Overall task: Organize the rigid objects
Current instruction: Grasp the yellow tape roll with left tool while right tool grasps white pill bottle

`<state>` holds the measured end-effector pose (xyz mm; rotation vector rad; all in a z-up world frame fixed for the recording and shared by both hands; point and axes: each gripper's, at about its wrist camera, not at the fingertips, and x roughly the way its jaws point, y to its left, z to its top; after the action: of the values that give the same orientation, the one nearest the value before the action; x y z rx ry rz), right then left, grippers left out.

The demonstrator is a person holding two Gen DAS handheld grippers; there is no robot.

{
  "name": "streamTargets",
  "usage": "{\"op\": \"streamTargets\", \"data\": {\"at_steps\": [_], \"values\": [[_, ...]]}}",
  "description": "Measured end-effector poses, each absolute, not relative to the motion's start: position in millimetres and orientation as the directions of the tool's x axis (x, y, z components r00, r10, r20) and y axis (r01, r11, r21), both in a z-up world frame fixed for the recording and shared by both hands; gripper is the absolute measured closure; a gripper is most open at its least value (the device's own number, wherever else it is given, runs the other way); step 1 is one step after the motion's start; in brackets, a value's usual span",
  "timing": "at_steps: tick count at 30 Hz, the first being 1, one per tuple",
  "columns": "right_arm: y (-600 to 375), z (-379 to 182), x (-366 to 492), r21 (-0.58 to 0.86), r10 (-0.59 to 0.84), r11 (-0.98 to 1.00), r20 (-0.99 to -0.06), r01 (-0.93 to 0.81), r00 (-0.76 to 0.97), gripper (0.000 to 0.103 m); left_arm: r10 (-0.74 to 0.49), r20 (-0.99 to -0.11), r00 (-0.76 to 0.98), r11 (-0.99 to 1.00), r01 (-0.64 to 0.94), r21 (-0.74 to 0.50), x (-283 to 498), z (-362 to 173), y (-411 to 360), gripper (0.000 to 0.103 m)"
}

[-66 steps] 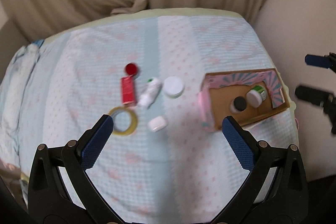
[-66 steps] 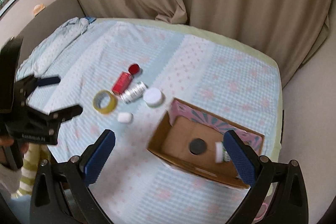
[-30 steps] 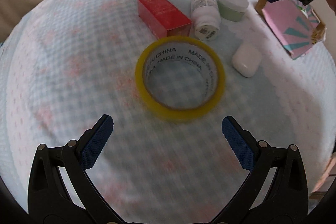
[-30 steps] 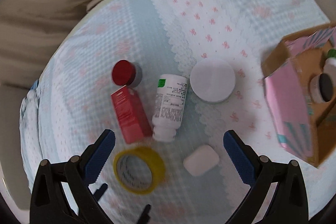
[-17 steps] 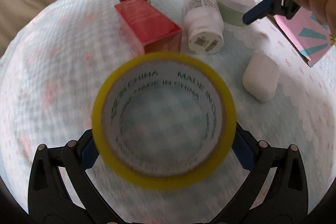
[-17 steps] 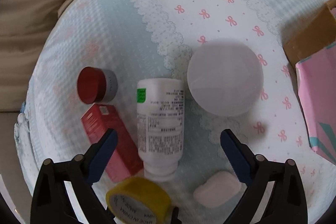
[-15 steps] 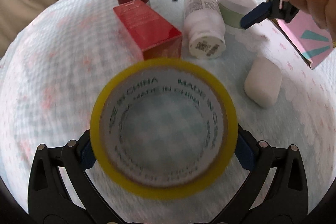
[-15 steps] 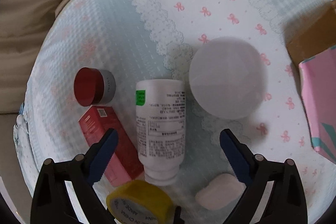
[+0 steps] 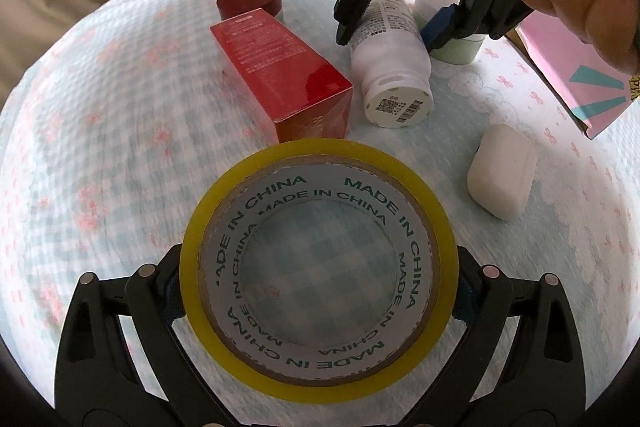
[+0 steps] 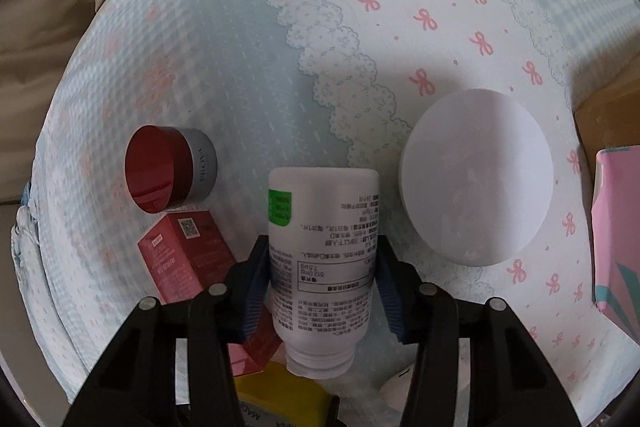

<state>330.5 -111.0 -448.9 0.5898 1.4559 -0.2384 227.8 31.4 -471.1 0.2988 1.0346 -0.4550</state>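
Note:
My left gripper is shut on the yellow tape roll, which fills the gap between the blue pads. My right gripper is shut on the white pill bottle, which lies on its side on the bed. In the left wrist view the right gripper clamps the bottle. A red box lies left of the bottle, also seen in the right wrist view. A red-lidded jar stands beyond it.
A white-lidded green jar stands right of the bottle. A small white case lies on the checked cloth. The pink cardboard box is at the right edge. Beige curtain hangs behind the bed.
Both grippers came down to the objects. The left closed on the tape roll; the right closed on the white bottle.

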Motion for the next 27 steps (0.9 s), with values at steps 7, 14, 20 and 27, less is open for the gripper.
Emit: {"op": "streamTargets", "data": {"at_steps": [7,14,20,27], "values": [[-115.4,-442.8,323.9,0.264,0.225,0.838,-0.964,0.477,0.139,0.057,-0.205,-0.875,0.439,0.883,0.469,0.028,225.6,-465.7,43.2,0.007],[-112.4,-414.9,314.5,0.312,0.257,0.839,-0.95,0.446,0.179,0.057,-0.192,-0.86,0.473,0.9,0.434,0.038,221.7,-434.4,55.9,0.007],[-110.6,-354.7,297.8,0.355,0.274,0.844,-0.93,0.401,0.245,0.057,-0.185,-0.833,0.521,0.914,0.403,0.05,214.6,-375.2,71.7,0.007],[-115.8,-270.7,271.4,0.378,0.279,0.867,-0.908,0.326,0.312,0.057,-0.169,-0.804,0.57,0.937,0.345,0.047,200.6,-288.0,93.9,0.007]]}}
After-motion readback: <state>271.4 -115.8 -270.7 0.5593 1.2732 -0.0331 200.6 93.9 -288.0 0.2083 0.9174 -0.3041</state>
